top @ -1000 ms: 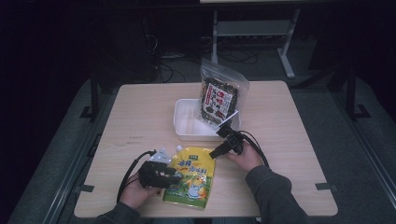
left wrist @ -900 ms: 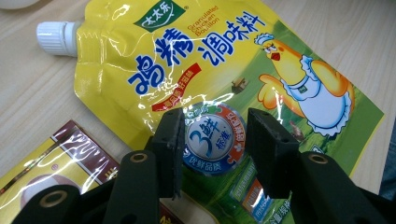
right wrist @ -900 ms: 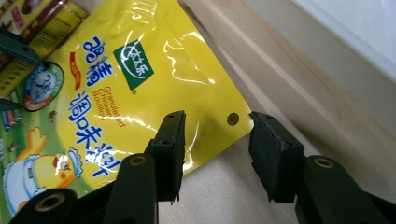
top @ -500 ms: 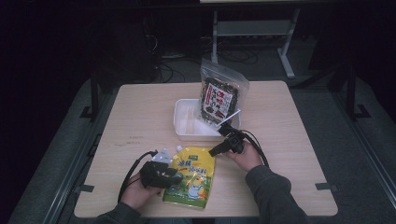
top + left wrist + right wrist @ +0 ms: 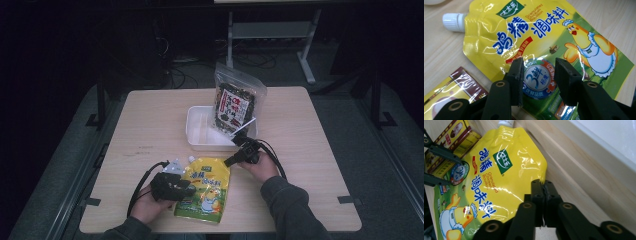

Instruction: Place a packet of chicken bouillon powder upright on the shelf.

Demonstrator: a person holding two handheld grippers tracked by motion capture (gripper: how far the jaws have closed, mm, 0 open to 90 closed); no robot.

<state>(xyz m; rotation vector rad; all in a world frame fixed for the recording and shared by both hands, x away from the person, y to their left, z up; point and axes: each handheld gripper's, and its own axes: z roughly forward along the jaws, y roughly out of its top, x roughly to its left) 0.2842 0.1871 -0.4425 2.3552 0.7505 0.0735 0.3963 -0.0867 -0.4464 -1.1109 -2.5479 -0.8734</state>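
And here we are over the worktop (image 5: 150, 125), where the yellow seasoning pouch (image 5: 205, 190) lies flat near the front edge, its white screw cap (image 5: 191, 158) pointing away from the person toward the white tray (image 5: 200, 131). The left hand-held gripper (image 5: 186, 189) sits at the pouch's left side, and in the left gripper view its jaws stand apart, one on each side of the round blue badge (image 5: 538, 79) printed on the pouch (image 5: 544, 42); whether the pads actually press on the film is hard to tell from here. Just beside that gripper lies a yellow and dark red packet (image 5: 451, 90), partly under the pouch's edge.

Over on the right, the right hand-held gripper (image 5: 230, 161) comes in at the pouch's upper right corner. Its jaws have just been closing, and in the right gripper view they now meet face to face, right at the yellow edge of the pouch (image 5: 499, 170). Whether that edge is pinched between them cannot be made out. The tray's white wall (image 5: 609, 142) runs close by on that side.

Farther back, a clear bag of dark dried goods (image 5: 235, 105) stands upright in the tray, leaning slightly
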